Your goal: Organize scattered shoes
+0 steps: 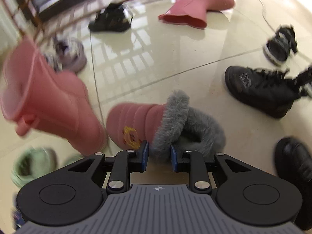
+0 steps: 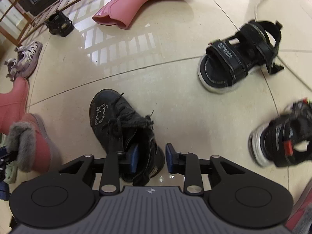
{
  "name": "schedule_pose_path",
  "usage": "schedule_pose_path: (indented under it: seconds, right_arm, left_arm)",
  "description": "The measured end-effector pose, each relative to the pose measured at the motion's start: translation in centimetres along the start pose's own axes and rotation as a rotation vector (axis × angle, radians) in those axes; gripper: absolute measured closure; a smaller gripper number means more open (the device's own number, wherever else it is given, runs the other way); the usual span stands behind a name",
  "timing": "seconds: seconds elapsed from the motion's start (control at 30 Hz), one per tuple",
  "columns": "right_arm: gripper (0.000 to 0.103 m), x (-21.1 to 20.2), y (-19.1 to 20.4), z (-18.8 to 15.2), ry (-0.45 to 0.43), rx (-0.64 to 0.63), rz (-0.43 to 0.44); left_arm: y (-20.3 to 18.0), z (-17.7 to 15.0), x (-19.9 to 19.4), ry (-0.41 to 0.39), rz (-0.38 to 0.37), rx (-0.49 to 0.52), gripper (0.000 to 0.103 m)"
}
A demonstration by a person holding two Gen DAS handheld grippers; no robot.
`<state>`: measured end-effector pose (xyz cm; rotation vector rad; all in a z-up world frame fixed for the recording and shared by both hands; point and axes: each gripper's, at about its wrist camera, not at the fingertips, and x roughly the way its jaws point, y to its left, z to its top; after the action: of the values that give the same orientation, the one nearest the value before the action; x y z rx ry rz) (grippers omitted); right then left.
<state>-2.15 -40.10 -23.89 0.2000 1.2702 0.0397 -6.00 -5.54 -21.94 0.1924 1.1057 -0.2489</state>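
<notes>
The left tongs [image 1: 159, 157] are closed on the grey fur cuff of a pink padded boot [image 1: 136, 122], which lies beside a pink rubber boot [image 1: 48, 101] on the glossy beige tile floor [image 1: 156, 58]. The right tongs [image 2: 151, 159] are parted around the collar of a black laced ankle shoe [image 2: 120, 128]; whether it is gripped cannot be told.

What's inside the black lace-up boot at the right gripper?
One blue pad of the right gripper sits inside the collar of the black lace-up boot; the other is outside. Deeper interior is dark, contents not visible.
</notes>
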Motion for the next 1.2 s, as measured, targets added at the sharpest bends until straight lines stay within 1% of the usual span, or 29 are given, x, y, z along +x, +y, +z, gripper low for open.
schedule_pose_path:
  seconds: [0.07, 0.13, 0.23, 0.3, 0.33, 0.37, 0.4, 0.5, 0.63, 0.67, 0.77, 0.83, 0.93, 1.03, 1.1, 1.2]
  right_arm:
    - [0.064, 0.4, 0.0, 0.2, 0.007, -0.004, -0.001]
    - [0.064, 0.8, 0.0, 0.3, 0.015, -0.005, -0.001]
    - [0.064, 1.4, 0.1, 0.6, 0.026, -0.006, -0.001]
    - [0.065, 1.8, 0.1, 0.7, 0.034, -0.007, -0.001]
    - [0.069, 2.2, -0.1, 0.8, 0.045, 0.013, 0.005]
    - [0.088, 2.4, -0.2, 0.8, 0.053, 0.031, 0.015]
    - [0.088, 2.6, -0.3, 0.8, 0.058, 0.046, 0.025]
    - [0.089, 2.6, -0.4, 0.8, 0.054, 0.111, 0.055]
    - [0.089, 2.6, -0.9, 0.7, 0.056, 0.26, 0.118]
    - [0.089, 2.7, -1.0, 0.7, 0.056, 0.305, 0.136]
    - [0.089, 2.9, -0.2, 0.8, 0.051, 0.358, 0.154]
    - [0.089, 3.0, 0.7, 0.9, 0.045, 0.37, 0.16]
    - [0.089, 3.5, 2.0, 1.4, 0.04, 0.378, 0.172]
    - [0.088, 4.0, 3.6, 1.9, 0.041, 0.364, 0.173]
    - [0.088, 4.1, 4.3, 2.0, 0.043, 0.349, 0.173]
    - [0.083, 4.2, 5.7, 2.1, 0.044, 0.287, 0.158]
  left_arm:
    - [0.3, 0.2, -0.1, -0.003, -0.013, -0.033, 0.074]
    - [0.6, 0.4, -0.2, -0.01, -0.024, -0.063, 0.068]
    - [0.5, 0.5, -0.2, 0.006, -0.038, -0.089, 0.063]
    - [0.1, 0.6, 0.0, 0.02, -0.04, -0.088, 0.059]
    - [-0.1, 0.7, 0.1, 0.026, -0.036, -0.082, 0.058]
    - [-0.4, 0.9, 0.3, 0.028, -0.029, -0.076, 0.057]
    - [-0.6, 1.0, 0.4, 0.031, -0.023, -0.074, 0.056]
    - [-1.2, 1.1, 0.8, 0.039, 0.005, -0.045, 0.053]
    - [-1.9, 0.8, 1.1, 0.035, 0.048, 0.011, 0.053]
    - [-2.0, 0.8, 1.1, 0.034, 0.054, 0.017, 0.053]
    - [-1.7, 0.6, 1.3, 0.042, 0.063, 0.016, 0.054]
    - [-1.2, 0.3, 1.4, 0.064, 0.075, 0.001, 0.061]
    - [-0.1, -0.5, 1.5, 0.094, 0.111, -0.025, 0.065]
    - [0.8, -1.0, 1.6, 0.116, 0.119, -0.057, 0.065]
    - [1.5, -1.3, 1.8, 0.129, 0.11, -0.089, 0.064]
    - [2.0, -1.3, 1.9, 0.131, 0.096, -0.114, 0.063]
